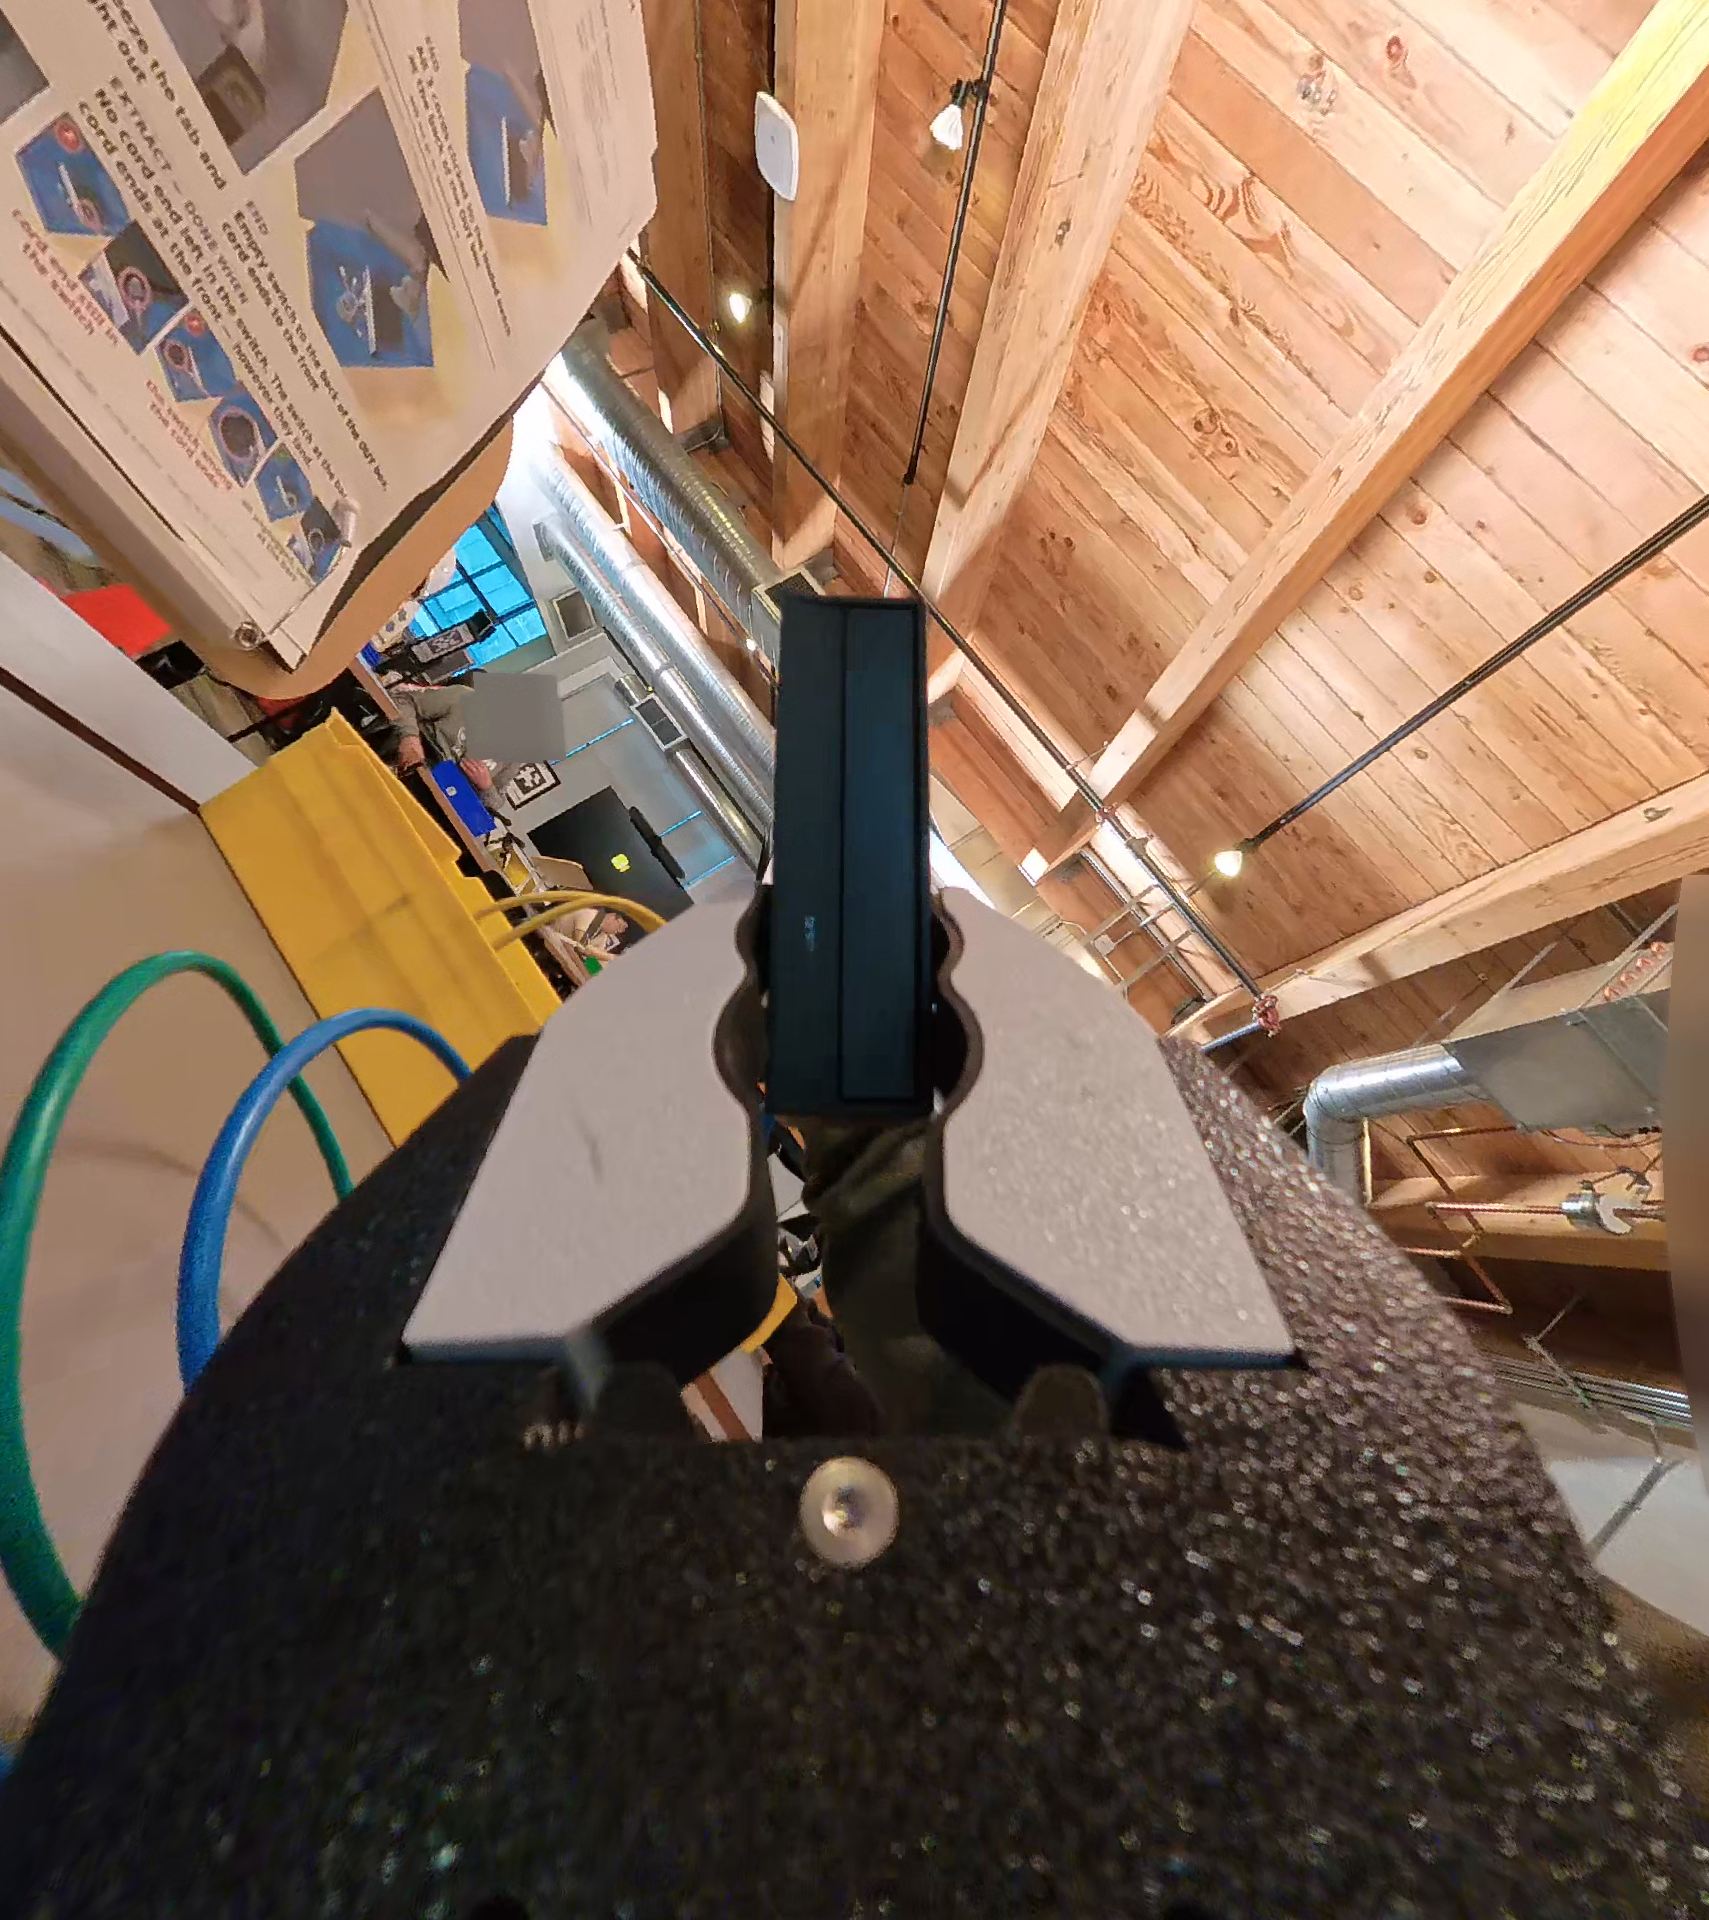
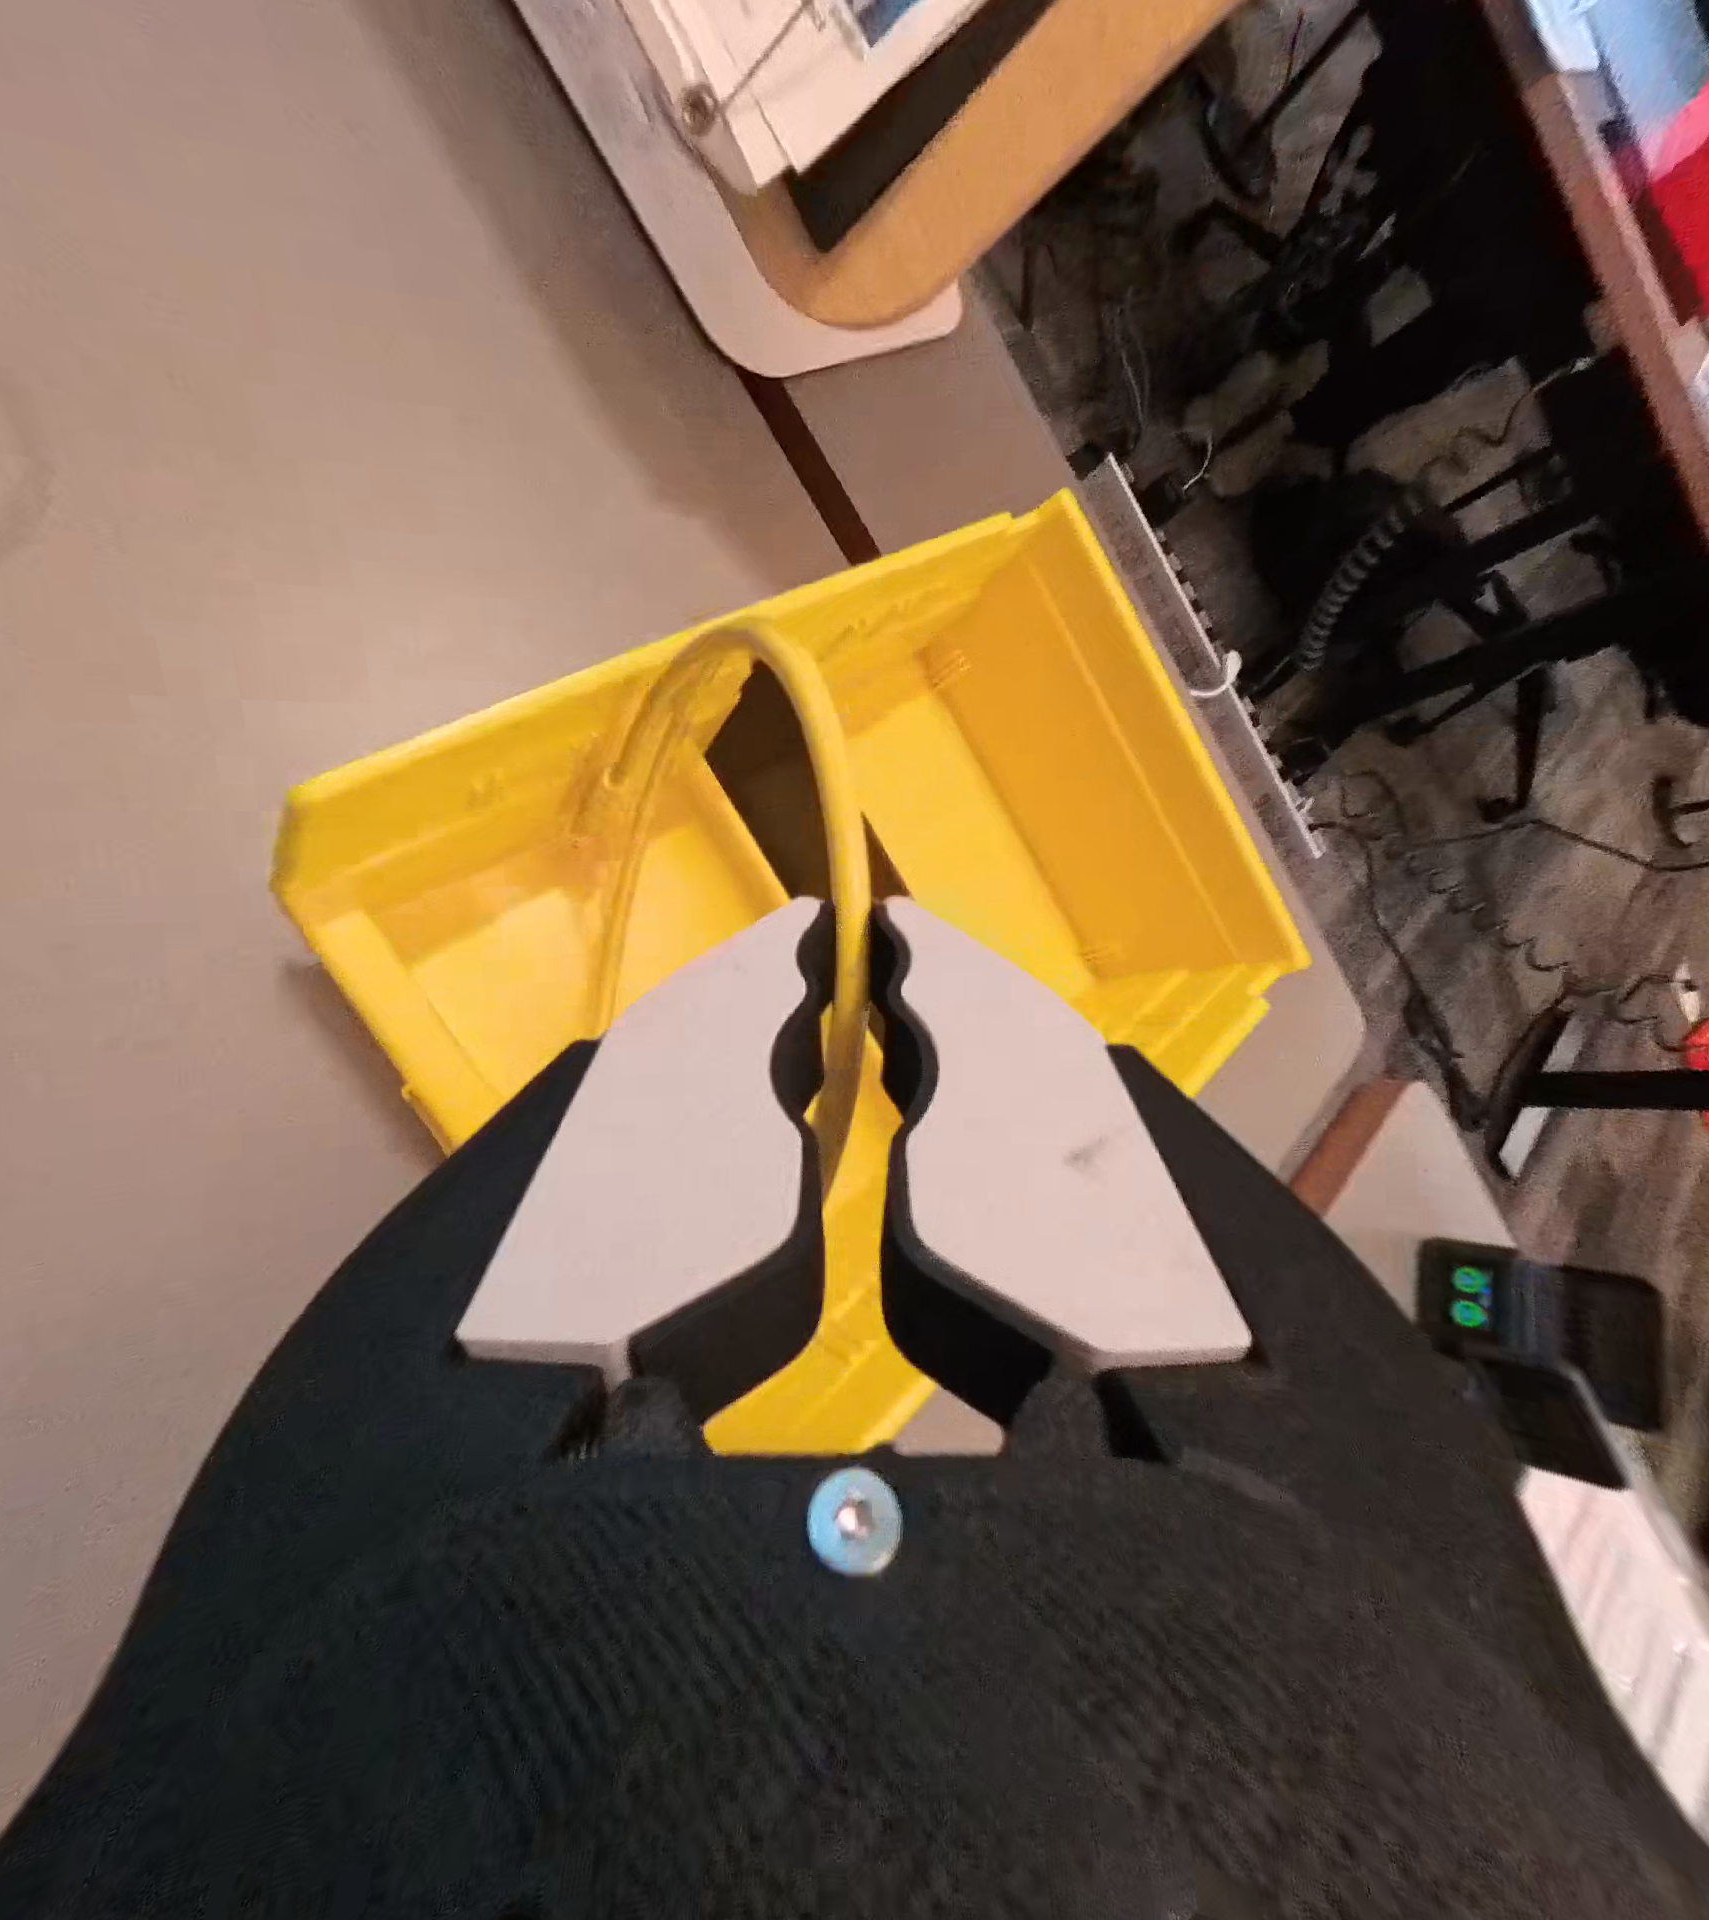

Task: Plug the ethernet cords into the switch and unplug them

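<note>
My left gripper (image 1: 845,951) is shut on the black switch (image 1: 848,831), a slim dark box held upright and lifted towards the ceiling. Green (image 1: 19,1195) and blue (image 1: 237,1164) ethernet cords loop at the left, and yellow cord loops (image 1: 569,909) show beyond the left finger. My right gripper (image 2: 852,925) is shut on a yellow ethernet cord (image 2: 834,821). That cord arcs up and over, and its plug end (image 2: 611,800) hangs blurred above the yellow bin (image 2: 1089,790).
The yellow bin (image 1: 351,883) sits on the beige table (image 2: 206,520) near its edge. An instruction sheet on a board (image 1: 237,260) stands at the back left. A person shows far behind. Chairs and cables fill the floor beyond the table.
</note>
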Tool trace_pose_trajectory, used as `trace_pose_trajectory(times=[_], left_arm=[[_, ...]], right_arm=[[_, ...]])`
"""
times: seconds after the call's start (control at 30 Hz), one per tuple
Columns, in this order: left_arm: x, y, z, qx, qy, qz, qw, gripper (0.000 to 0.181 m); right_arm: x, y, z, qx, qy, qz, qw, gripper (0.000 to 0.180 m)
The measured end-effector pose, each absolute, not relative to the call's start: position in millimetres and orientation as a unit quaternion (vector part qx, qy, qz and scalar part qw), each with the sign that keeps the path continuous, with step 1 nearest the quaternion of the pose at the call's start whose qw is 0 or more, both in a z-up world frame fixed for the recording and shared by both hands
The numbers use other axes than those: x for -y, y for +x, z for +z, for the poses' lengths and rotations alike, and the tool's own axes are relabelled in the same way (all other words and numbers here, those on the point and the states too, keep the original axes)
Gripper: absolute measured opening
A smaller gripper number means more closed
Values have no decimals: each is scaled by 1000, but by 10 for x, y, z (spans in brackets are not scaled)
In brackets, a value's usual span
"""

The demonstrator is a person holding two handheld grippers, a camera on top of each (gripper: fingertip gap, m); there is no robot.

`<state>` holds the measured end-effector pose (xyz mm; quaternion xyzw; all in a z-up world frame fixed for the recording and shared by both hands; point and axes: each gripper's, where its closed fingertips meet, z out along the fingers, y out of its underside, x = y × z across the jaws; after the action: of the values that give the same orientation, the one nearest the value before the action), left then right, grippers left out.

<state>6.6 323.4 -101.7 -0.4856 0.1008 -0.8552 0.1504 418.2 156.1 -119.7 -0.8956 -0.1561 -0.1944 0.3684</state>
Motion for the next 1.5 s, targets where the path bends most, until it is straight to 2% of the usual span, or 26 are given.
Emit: trace_pose_trajectory(times=[0.2, 0.23, 0.27, 0.33, 0.4, 0.57, 0.67, 0.73, 0.8, 0.87, 0.93, 1.0, 1.1, 1.17, 1.23, 1.3, 1.4, 1.5], left_arm=[[-3237, 82, -1038, -110, -484, -856, 142, 27], [-3244, 93, -1060, -108, -486, -856, 140, 27], [-3250, 104, -1084, -107, -488, -855, 139, 27], [-3259, 127, -1132, -104, -492, -854, 135, 27], [-3267, 149, -1176, -102, -496, -852, 131, 27], [-3297, 158, -1239, -94, -502, -851, 127, 27], [-3316, 129, -1218, -94, -499, -852, 129, 27], [-3334, 107, -1195, -95, -497, -853, 132, 27], [-3353, 91, -1182, -97, -495, -852, 136, 27], [-3365, 89, -1186, -95, -495, -853, 137, 27], [-3363, 99, -1204, -93, -496, -853, 133, 26], [-3344, 118, -1224, -93, -496, -854, 127, 27], [-3304, 146, -1238, -95, -496, -854, 121, 27], [-3275, 155, -1232, -97, -495, -855, 118, 27], [-3254, 155, -1217, -100, -493, -856, 117, 27], [-3244, 145, -1196, -103, -491, -857, 119, 27], [-3243, 128, -1168, -105, -488, -858, 122, 27], [-3238, 126, -1164, -104, -487, -859, 119, 27]], right_arm=[[-1604, 4616, -1457, 72, -902, -230, 358, 7], [-1579, 4687, -1493, 75, -904, -248, 339, 11], [-1524, 4767, -1555, 87, -908, -275, 304, 22], [-1365, 4942, -1704, 124, -910, -340, 201, 39], [-1306, 5018, -1788, 148, -903, -376, 148, 41], [-1422, 4964, -1767, 118, -900, -362, 214, 62], [-1242, 5023, -1720, 110, -904, -370, 185, 53], [-954, 4971, -1808, 97, -931, -333, 113, 43], [-679, 4900, -1848, 67, -946, -309, 73, 43], [-488, 4747, -1886, 28, -959, -271, 73, 37], [-447, 4606, -1858, 35, -955, -271, 111, 33], [-503, 4412, -1884, 134, -935, -295, 144, 34], [-476, 4225, -2110, 252, -901, -327, 133, 41], [-417, 4255, -2258, 268, -890, -350, 118, 57], [-380, 4270, -2359, 272, -882, -364, 121, 54], [-355, 4256, -2445, 267, -883, -365, 129, 60], [-333, 4291, -2509, 268, -871, -391, 129, 61], [-303, 4332, -2481, 264, -858, -421, 133, 55]])
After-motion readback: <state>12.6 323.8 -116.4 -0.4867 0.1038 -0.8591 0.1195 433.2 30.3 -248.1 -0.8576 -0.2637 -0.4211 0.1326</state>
